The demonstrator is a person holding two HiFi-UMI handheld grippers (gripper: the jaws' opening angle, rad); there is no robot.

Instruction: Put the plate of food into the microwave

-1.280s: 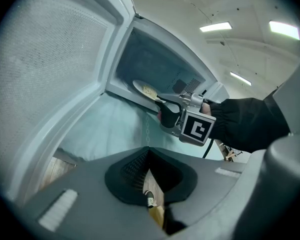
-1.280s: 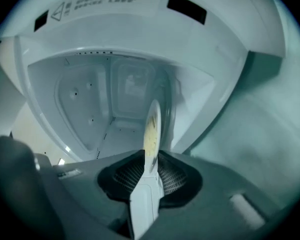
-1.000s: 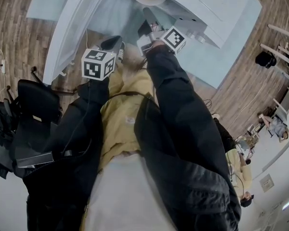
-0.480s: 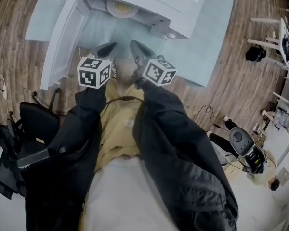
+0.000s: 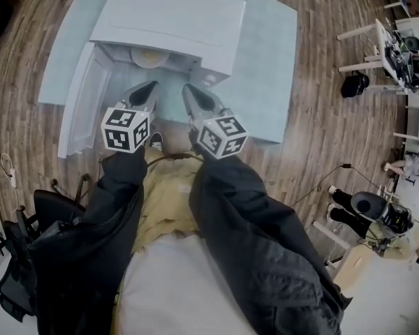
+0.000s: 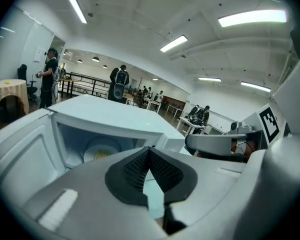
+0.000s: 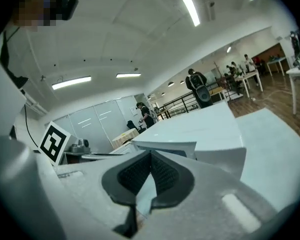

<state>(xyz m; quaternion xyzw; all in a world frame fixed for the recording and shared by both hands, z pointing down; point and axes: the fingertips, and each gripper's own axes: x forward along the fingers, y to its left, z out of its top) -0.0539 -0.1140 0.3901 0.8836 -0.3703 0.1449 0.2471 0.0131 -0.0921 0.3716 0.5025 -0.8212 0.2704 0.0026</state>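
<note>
The counter (image 5: 265, 61) in front of me is a pale blue-green slab standing on a wood-plank floor (image 5: 321, 138). Sitting directly on it is the white microwave (image 5: 171, 19), parked toward the left side (its door (image 5: 80, 107) is swung wide open to the left), with plain counter stretching off to its right.

Plate (image 5: 148, 57) half hidden under the microwave (image 5: 174, 19) roof, its food (image 6: 104, 154) a yellowish blur.
</note>
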